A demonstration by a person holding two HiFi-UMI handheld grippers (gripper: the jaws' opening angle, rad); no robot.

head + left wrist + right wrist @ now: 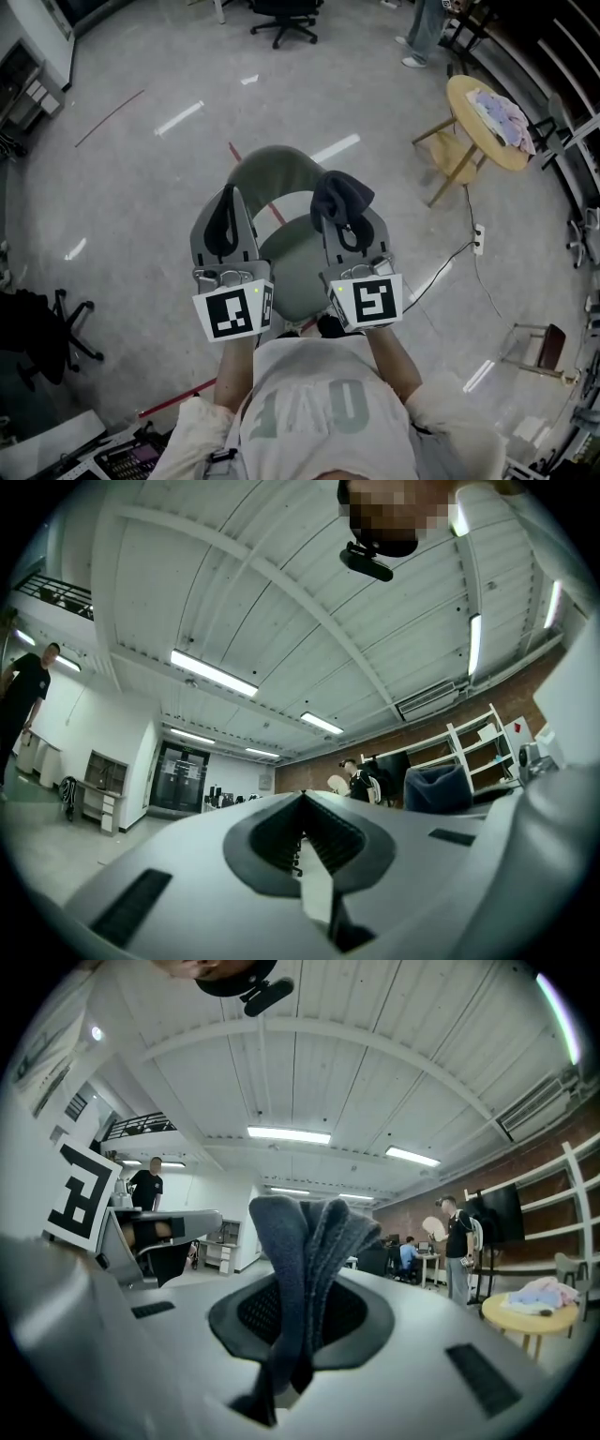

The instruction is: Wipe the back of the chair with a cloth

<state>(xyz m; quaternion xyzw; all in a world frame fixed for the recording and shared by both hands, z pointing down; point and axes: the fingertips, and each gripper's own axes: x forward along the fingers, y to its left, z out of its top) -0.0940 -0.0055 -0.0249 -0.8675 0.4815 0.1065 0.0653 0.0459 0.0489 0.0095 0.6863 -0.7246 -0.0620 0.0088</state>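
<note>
A green chair stands below me, its curved back (272, 167) on the far side and its round seat (292, 267) between my arms. Both grippers are raised above it and tilted up, so both gripper views show mostly ceiling. My right gripper (345, 230) is shut on a dark blue-grey cloth (339, 197), which stands folded out of the jaws. In the right gripper view the cloth (305, 1251) fills the middle of the right gripper (291, 1330). My left gripper (225, 223) is shut with nothing in it. In its own view the left gripper (302, 834) has its ribbed pads meeting.
A round wooden table (466, 94) with a pale bundle stands at the right, a wooden stool (450, 155) beside it. A cable (473, 246) trails on the floor. Office chairs stand at the top (281, 19) and left (52, 328). Several people stand around the room.
</note>
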